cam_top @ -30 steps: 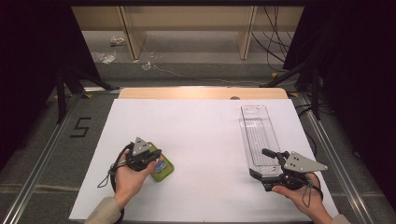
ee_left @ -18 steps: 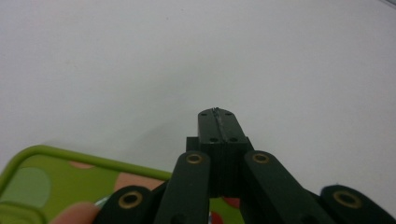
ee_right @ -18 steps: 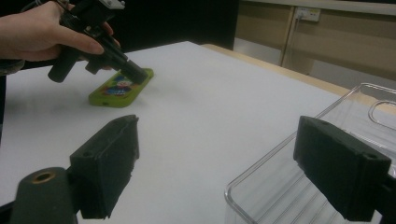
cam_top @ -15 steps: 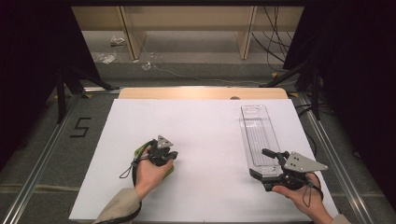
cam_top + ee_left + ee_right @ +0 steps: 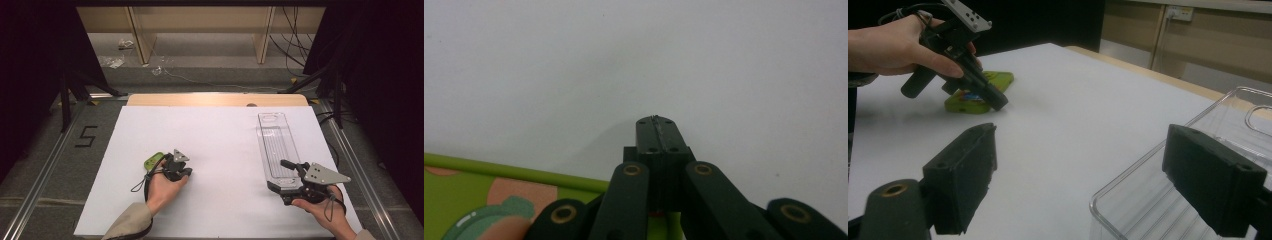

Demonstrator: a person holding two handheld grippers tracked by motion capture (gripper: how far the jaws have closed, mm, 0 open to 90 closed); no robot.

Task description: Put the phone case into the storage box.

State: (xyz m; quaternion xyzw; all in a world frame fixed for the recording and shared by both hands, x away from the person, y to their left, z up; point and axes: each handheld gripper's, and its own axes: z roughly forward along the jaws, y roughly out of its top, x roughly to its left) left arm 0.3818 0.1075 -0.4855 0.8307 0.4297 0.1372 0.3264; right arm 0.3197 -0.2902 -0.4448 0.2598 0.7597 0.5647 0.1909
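A green printed packet (image 5: pixel 153 160) lies flat on the white table (image 5: pixel 225 135), left of centre. My left gripper (image 5: pixel 189 172) is shut with nothing in it, its tip low over the table just right of the packet. In the left gripper view the shut jaws (image 5: pixel 656 122) point at bare white surface, with the packet (image 5: pixel 484 200) at the lower left. A long clear plastic tray (image 5: pixel 275 145) lies at the right. My right gripper (image 5: pixel 283 176) stands open at the tray's near end. In the right gripper view, one jaw is outside the tray (image 5: pixel 1168 200) and one over it. That view also shows the left gripper (image 5: pixel 998 102) and the packet (image 5: pixel 975 97).
A wooden board (image 5: pixel 215 100) borders the table's far edge. Metal rails run along both sides, and a "5" (image 5: pixel 86 136) is marked on the floor at the left. Cables and shelf legs lie beyond the table.
My left hand moved right and a little down. The green packet, earlier seen right of that gripper, now lies to its left. The right gripper kept still.
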